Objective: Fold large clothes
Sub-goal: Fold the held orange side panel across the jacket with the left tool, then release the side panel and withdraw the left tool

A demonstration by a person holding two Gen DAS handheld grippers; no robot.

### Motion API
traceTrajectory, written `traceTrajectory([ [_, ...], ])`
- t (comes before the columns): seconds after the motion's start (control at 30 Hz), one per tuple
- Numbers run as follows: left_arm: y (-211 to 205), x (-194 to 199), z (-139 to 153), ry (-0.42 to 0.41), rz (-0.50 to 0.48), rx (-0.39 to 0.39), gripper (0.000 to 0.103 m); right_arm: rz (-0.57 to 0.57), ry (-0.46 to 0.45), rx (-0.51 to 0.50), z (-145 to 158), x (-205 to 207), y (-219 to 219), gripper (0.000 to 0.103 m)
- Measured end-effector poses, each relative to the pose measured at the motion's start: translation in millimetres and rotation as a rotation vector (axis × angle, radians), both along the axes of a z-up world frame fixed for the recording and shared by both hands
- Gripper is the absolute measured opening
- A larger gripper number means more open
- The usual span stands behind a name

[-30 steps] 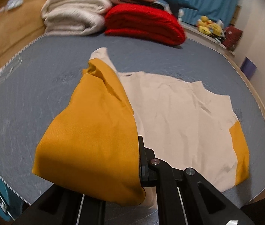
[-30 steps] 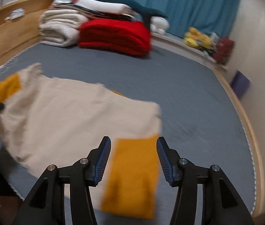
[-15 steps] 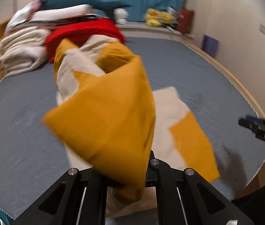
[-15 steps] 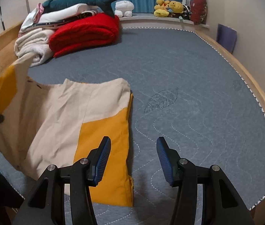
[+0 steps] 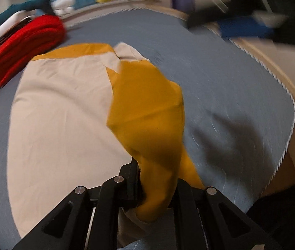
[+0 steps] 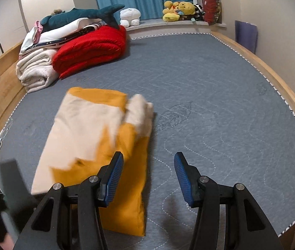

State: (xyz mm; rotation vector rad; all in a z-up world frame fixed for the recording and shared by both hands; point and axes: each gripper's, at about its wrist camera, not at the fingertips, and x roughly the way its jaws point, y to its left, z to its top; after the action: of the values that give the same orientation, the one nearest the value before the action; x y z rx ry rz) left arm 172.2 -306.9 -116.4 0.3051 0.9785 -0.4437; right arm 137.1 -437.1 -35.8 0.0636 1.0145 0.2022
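A large beige garment [image 5: 64,114] with mustard-yellow panels lies on the grey mattress [image 6: 210,104], folded lengthwise into a narrow stack [image 6: 84,129]. My left gripper [image 5: 155,187] pinches a yellow corner [image 5: 147,108] of it, and its jaws are opening with the cloth still between them. The corner hangs over the garment's right edge, blurred. My right gripper [image 6: 148,179] stands open over bare mattress just right of the garment, with nothing between its blue pads [image 6: 114,179]. The left gripper shows as a dark blur [image 6: 11,179] in the right wrist view.
A folded red blanket [image 6: 91,48], a cream blanket [image 6: 34,73] and a shark plush [image 6: 80,15] are stacked at the far left. Plush toys [image 6: 178,8] sit on the sill. A wooden bed frame [image 6: 272,73] rims the mattress. Grey mattress stretches to the right.
My left gripper swept the yellow corner across from the left side to the right, laying the garment over itself. My right gripper drifted right off the yellow hem, then held still.
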Motion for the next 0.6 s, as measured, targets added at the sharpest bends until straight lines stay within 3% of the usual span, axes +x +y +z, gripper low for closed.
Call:
traceTrajectory([
  [0.1, 2, -2, 3, 0.031, -0.059, -0.010, 0.028, 0.013, 0.003, 0.017, -2, 2, 3, 0.052],
  [0.17, 16, -7, 20, 0.062, -0.117, -0.079, 0.044, 0.022, 0.019, 0.052, -5, 5, 5, 0.052],
  [0.27, 50, -26, 50, 0.090, -0.195, -0.178, 0.054, 0.016, 0.062, 0.120, -12, 10, 4, 0.052],
  [0.37, 101, -38, 76, 0.082, -0.214, -0.231, 0.054, 0.017, 0.120, 0.175, -22, 13, 7, 0.052],
  [0.53, 173, -35, 86, 0.005, -0.060, -0.217, 0.054, 0.052, 0.220, 0.241, -43, 12, 20, 0.052],
  [0.6, 201, -27, 78, 0.002, 0.055, -0.257, 0.054, 0.066, 0.249, 0.209, -52, 10, 28, 0.052],
])
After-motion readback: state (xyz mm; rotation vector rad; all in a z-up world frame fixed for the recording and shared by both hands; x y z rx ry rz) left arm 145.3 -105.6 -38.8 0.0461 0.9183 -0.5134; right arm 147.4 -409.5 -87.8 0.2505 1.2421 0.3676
